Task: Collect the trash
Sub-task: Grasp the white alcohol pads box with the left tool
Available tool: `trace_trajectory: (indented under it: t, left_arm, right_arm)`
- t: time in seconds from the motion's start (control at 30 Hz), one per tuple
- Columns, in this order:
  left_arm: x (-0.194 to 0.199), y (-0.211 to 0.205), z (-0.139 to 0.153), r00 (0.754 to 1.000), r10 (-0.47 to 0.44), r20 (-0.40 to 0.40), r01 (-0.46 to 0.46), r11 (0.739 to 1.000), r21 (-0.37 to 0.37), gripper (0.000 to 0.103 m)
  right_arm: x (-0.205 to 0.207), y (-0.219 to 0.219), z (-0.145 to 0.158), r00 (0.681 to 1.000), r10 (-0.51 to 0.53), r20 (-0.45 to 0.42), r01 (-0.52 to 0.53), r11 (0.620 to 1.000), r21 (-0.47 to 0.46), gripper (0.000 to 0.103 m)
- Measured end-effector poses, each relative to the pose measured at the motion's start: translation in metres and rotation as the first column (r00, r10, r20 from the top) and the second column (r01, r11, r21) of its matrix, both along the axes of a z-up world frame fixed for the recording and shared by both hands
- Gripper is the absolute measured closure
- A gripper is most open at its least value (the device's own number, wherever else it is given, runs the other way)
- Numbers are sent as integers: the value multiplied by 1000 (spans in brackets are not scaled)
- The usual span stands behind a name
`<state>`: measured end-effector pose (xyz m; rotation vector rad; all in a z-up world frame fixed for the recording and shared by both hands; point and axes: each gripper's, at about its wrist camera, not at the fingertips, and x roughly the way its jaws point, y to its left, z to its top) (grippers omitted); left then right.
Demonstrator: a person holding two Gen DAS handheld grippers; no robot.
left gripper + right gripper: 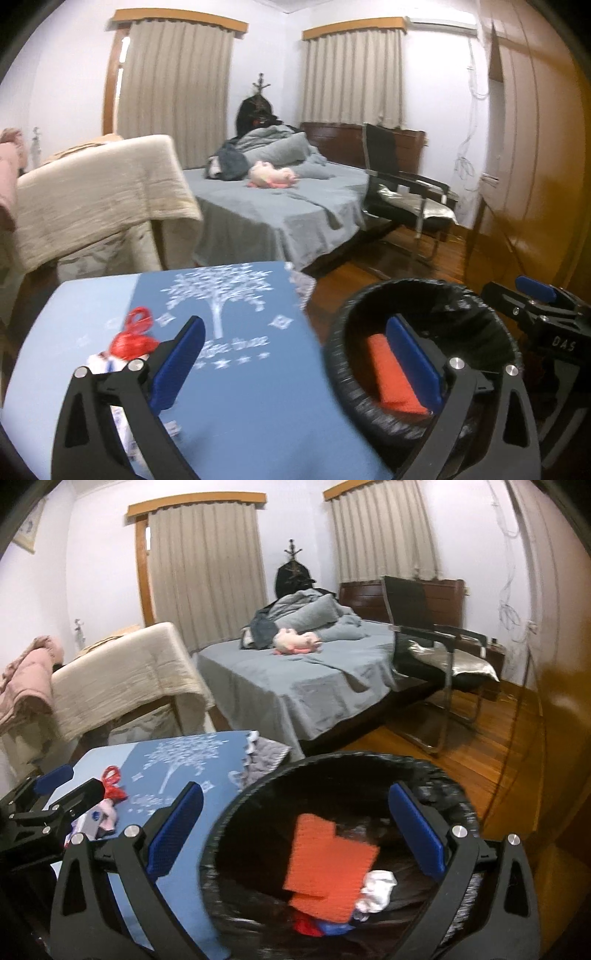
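Observation:
A black-lined trash bin (340, 354) (229, 834) stands right of a blue-clothed table (236, 387) (147, 768). Inside it lie an orange cloth (391, 380) (328, 864), a white crumpled wad (376, 890) and red and blue scraps (317, 926). On the table lie a red ribbon-like scrap (135, 338) (112, 784) and a white-and-pink wrapper (107, 363) (99, 818). My left gripper (295, 365) is open and empty, straddling the table edge and the bin rim; it also shows in the right wrist view (70, 782). My right gripper (295, 838) is open and empty above the bin; it also shows in the left wrist view (535, 291).
A bed with grey sheets (280, 199) (317, 675) and a pink plush toy (271, 175) lies behind. A black chair (399, 184) (432, 642) stands at right, a beige-covered piece (96, 192) at left, a wooden wardrobe (532, 147) far right. The floor is wood (480, 753).

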<state>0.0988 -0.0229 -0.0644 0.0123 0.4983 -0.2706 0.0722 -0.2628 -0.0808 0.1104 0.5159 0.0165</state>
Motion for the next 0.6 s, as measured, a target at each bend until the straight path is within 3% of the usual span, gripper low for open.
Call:
trace_trajectory:
  t: [0.37,0.6]
  left_arm:
    - [-22,86,-14,988,157,-7,-156,987,41,6]
    - [-21,139,-35,964,262,-45,-259,964,62,7]
  right_arm:
    - [8,80,-4,993,118,-8,-118,993,-1,5]
    - [12,139,-14,974,224,-38,-225,974,-15,5]
